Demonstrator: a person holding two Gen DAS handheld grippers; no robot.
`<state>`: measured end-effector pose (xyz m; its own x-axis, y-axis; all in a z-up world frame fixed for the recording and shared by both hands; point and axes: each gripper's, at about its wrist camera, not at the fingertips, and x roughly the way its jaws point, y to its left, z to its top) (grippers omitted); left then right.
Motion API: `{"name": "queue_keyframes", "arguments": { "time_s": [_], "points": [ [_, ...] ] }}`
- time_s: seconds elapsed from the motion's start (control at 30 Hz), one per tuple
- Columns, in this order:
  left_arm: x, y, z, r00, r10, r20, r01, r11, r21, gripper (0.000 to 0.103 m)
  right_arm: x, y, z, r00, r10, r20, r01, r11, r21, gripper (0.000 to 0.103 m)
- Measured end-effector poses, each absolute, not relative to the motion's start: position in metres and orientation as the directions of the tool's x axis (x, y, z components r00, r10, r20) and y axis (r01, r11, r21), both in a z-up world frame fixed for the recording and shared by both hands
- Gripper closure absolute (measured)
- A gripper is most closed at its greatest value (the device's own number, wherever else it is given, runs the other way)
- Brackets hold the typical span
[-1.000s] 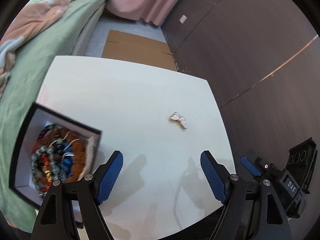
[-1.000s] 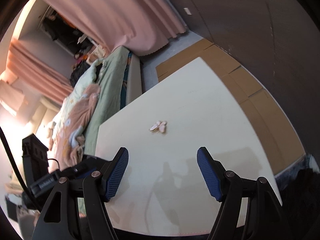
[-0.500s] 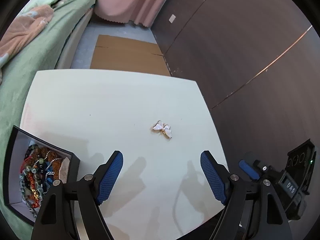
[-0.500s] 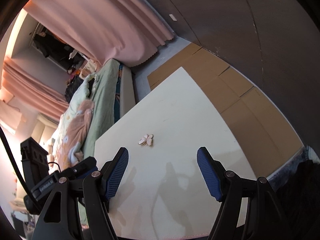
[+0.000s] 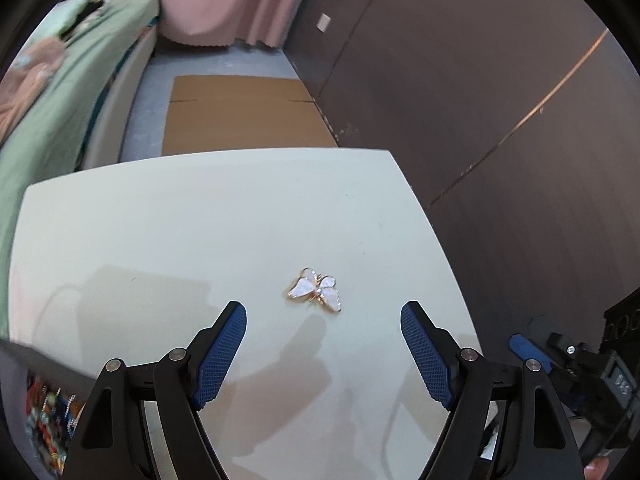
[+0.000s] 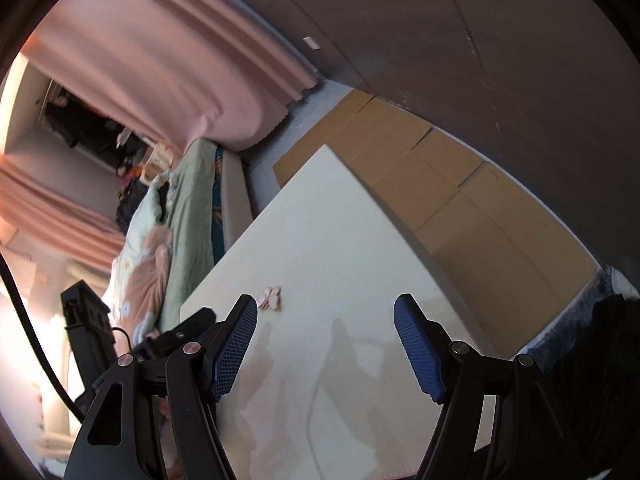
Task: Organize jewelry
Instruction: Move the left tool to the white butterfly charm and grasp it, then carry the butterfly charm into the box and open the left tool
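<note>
A white and gold butterfly brooch [image 5: 316, 289] lies on the white table [image 5: 200, 220]. My left gripper [image 5: 323, 316] is open and empty, just short of the brooch, with the brooch between the lines of its two fingers. The jewelry box [image 5: 44, 420] with several beaded bracelets shows at the bottom left edge, partly cut off. In the right wrist view the brooch [image 6: 270, 298] lies just beyond the left blue pad. My right gripper [image 6: 325, 312] is open and empty above the table [image 6: 340, 240].
A bed with a green blanket [image 5: 52, 92] runs along the table's left side. Flat cardboard [image 5: 240, 116] lies on the floor beyond the far edge. A dark wall [image 5: 480, 100] stands to the right. The right gripper's body [image 5: 580, 368] shows at lower right.
My left gripper has moved right and forward toward the brooch; the jewelry box has slid to the bottom left edge of view. My right gripper has tilted and the brooch now sits near its left finger.
</note>
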<state>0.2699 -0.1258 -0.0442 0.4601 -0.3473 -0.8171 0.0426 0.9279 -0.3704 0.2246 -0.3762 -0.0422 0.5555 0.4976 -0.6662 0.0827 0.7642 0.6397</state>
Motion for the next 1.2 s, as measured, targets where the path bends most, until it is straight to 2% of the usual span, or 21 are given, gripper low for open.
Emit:
{"name": "queue_keyframes", "arguments": {
  "time_s": [0.27,0.43,0.47,0.5,0.53,0.57,0.6,0.63,0.67,0.93,1.2],
  "points": [
    [0.286,-0.143,-0.070,0.415,-0.342,-0.843,0.096,0.938,-0.333,0.029,0.232,-0.378,-0.049,0.554,0.461,-0.693,0.146,0.766,0.626,0.032],
    [0.287,-0.155,-0.080,0.433,-0.293,-0.853,0.133,0.956,-0.261,0.033,0.240,-0.368,-0.053,0.527,0.471,-0.708,0.151,0.768,0.623,0.032],
    [0.286,-0.157,-0.079,0.449,-0.279,-0.849,0.143,0.960,-0.239,0.036,0.241,-0.366,-0.054,0.523,0.472,-0.709,0.150,0.769,0.622,0.032],
    [0.285,-0.159,-0.080,0.456,-0.257,-0.852,0.146,0.966,-0.214,0.047,0.242,-0.365,-0.055,0.520,0.474,-0.711,0.148,0.769,0.622,0.032],
    [0.283,-0.159,-0.079,0.469,-0.225,-0.854,0.145,0.973,-0.177,0.062,0.243,-0.363,-0.056,0.517,0.476,-0.712,0.147,0.770,0.621,0.032],
    [0.282,-0.160,-0.079,0.476,-0.190,-0.859,0.140,0.980,-0.139,0.064,0.244,-0.360,-0.056,0.512,0.478,-0.714,0.145,0.771,0.620,0.032],
    [0.280,-0.158,-0.078,0.474,-0.206,-0.856,0.149,0.977,-0.152,0.065,0.245,-0.357,-0.057,0.508,0.480,-0.715,0.144,0.772,0.620,0.032],
    [0.279,-0.156,-0.078,0.468,-0.215,-0.857,0.151,0.975,-0.163,0.074,0.244,-0.354,-0.057,0.504,0.483,-0.716,0.142,0.772,0.620,0.032],
    [0.278,-0.154,-0.076,0.475,-0.209,-0.855,0.142,0.977,-0.160,0.078,0.245,-0.353,-0.058,0.501,0.484,-0.717,0.140,0.772,0.619,0.032],
    [0.258,-0.119,-0.050,0.468,-0.277,-0.839,0.071,0.958,-0.277,0.078,0.246,-0.341,-0.060,0.481,0.499,-0.721,0.123,0.775,0.619,0.032],
    [0.227,-0.087,-0.002,0.512,-0.350,-0.784,0.071,0.927,-0.367,0.078,0.243,-0.334,-0.064,0.466,0.512,-0.722,0.117,0.773,0.624,0.032]
  ]
}}
